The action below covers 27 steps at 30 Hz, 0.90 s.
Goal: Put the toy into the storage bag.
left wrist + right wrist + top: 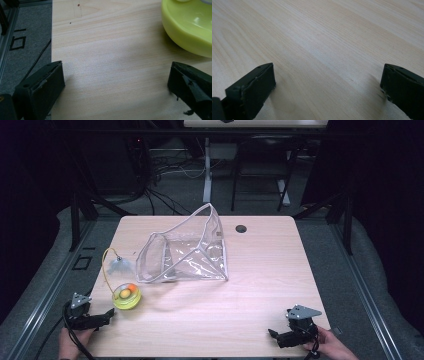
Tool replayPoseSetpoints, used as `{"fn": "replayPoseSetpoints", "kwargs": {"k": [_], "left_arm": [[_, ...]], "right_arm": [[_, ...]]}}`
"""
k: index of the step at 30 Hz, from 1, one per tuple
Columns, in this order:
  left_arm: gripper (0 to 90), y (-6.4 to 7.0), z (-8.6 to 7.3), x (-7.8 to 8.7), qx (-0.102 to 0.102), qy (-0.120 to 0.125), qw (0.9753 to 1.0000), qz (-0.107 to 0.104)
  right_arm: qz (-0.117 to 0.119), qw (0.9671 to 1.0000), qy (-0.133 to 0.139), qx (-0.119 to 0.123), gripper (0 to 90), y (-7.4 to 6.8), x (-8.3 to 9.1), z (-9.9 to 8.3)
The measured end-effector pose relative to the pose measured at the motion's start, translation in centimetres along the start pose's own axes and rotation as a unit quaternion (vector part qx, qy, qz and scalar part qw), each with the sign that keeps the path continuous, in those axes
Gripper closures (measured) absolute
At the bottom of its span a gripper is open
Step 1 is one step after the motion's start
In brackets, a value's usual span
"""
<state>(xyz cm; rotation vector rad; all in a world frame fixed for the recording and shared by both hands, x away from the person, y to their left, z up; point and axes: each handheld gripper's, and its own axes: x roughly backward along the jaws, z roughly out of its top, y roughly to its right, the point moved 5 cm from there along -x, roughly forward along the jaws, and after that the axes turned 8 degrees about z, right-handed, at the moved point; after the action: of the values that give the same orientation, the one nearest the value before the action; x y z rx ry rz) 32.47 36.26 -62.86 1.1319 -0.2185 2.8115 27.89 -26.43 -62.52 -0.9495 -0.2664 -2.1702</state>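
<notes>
The left gripper (107, 314), jaws wide apart and empty, rests just short of a round yellow-green dish (126, 296) holding an orange-and-pale ball, lying ahead to its right. The right gripper (274, 334) also gapes over bare table (260, 270).

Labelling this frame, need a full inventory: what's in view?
Clear plastic zip pouch with white edging: 1, transparent, table centre, standing open.
Yellow-green round dish: 1, front left, near left gripper; holds something orange and pale.
Yellow looped cord with a pale translucent tuft: 1, just behind the dish.
Light wooden table: 1, with a dark round hole at the back.
Left gripper: 1, black, front left, jaws open, holding nothing.
Right gripper: 1, black, front right, jaws open, holding nothing.
</notes>
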Motion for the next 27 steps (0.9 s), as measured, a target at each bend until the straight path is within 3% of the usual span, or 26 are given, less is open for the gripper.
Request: {"fn": "replayPoseSetpoints", "kwargs": {"k": [14, 16, 19, 21, 27], "left_arm": [[1.4, -0.1, 0.0, 0.0, -0.001, 0.001, 1.0000, 0.000], [1.1, -0.1, 0.0, 0.1, -0.013, 0.006, 0.9999, 0.002], [0.0, -0.4, -0.1, 0.4, -0.022, -0.009, 0.9997, -0.002], [0.0, -0.8, -0.3, 0.7, -0.007, -0.035, 0.9993, -0.015], [0.2, -1.7, 0.5, 2.3, 0.022, -0.052, 0.9976, -0.041]], "right_arm": [[0.000, 1.0000, 0.001, 0.000, 0.0, 0.0, -0.1, 0.0], [0.001, 1.0000, 0.002, 0.000, 0.0, 0.0, -0.1, 0.1], [0.000, 1.0000, 0.001, 0.000, 0.0, 0.0, -0.1, 0.1], [0.000, 1.0000, 0.001, 0.000, 0.0, 0.0, -0.1, 0.1], [0.000, 1.0000, 0.000, 0.000, 0.0, 0.0, -0.1, 0.1]]}}
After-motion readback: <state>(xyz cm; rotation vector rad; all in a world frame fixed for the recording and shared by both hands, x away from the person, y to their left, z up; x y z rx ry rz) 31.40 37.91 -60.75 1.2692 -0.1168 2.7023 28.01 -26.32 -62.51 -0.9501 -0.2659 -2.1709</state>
